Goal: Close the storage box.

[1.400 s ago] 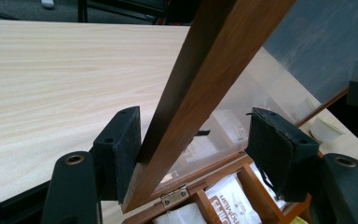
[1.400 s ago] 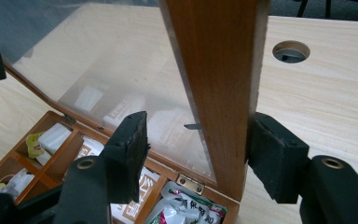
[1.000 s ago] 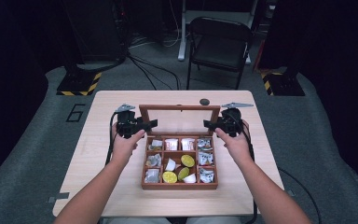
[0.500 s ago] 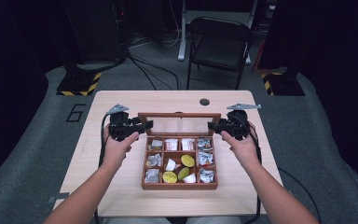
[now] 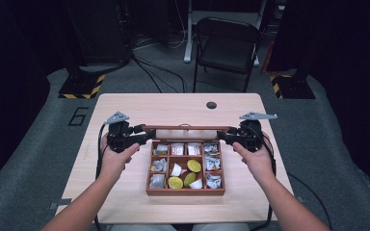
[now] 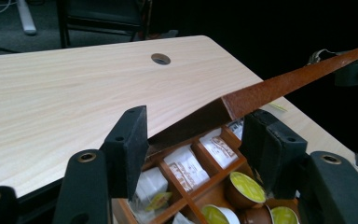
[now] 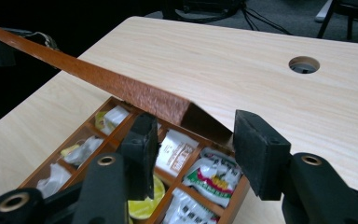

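A wooden compartment box (image 5: 185, 191) of tea bags and yellow-topped pods sits mid-table. Its hinged lid (image 5: 185, 129) leans forward over the box and looks like a thin bar from above. My left gripper (image 5: 142, 136) comes in from the left and is shut on the lid's left corner (image 6: 284, 84), which lies between the jaws of my left gripper (image 6: 193, 126). My right gripper (image 5: 226, 136) is shut on the right corner (image 7: 121, 86), held between the jaws of my right gripper (image 7: 191, 126). Both pairs of jaws have just been closing on the lid.
The pale wooden table (image 5: 125, 106) has a round cable hole (image 5: 211, 105) behind the box. A folding chair (image 5: 226, 43) stands beyond the far edge. Striped stand bases (image 5: 79, 86) rest on the grey floor at both back corners.
Both grippers closed onto the lid's corners and moved up and outward. The lid swung from leaning back toward me, and stands edge-on over the box.
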`<state>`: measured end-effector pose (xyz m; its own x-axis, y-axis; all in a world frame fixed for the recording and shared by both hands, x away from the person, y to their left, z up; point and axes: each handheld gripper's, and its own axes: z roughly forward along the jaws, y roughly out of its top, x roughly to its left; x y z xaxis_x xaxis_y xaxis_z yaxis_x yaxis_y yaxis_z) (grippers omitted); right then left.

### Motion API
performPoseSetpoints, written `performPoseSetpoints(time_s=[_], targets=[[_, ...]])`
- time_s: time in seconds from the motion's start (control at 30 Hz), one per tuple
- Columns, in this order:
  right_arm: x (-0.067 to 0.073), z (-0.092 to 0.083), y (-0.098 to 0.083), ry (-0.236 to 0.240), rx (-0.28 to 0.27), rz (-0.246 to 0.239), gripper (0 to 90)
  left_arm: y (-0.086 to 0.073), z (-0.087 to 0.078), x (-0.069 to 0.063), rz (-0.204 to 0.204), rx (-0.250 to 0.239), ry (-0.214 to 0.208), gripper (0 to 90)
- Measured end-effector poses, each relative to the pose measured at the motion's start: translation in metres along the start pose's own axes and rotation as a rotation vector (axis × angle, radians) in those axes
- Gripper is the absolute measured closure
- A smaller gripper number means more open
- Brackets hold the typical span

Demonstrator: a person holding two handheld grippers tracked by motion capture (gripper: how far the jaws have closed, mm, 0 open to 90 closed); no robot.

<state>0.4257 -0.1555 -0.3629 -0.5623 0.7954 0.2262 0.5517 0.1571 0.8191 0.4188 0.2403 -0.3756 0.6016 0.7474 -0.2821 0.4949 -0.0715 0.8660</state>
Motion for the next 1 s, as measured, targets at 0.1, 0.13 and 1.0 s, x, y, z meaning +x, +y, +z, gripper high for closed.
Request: performPoseSetpoints(time_s=[0.1,0.13,1.0], targets=[[0.004,-0.005,-0.01,0.011,-0.002,-0.003,49.4,-0.013,-0.003,-0.002,0.002,0.001,-0.018,39.0],[0.006,-0.007,-0.015,0.015,-0.001,-0.008,49.3,-0.017,-0.004,-0.003,0.004,0.004,-0.021,38.9],[0.029,-0.024,-0.113,0.015,-0.005,-0.068,51.7,-0.106,-0.017,-0.026,0.046,0.082,0.002,40.4]])
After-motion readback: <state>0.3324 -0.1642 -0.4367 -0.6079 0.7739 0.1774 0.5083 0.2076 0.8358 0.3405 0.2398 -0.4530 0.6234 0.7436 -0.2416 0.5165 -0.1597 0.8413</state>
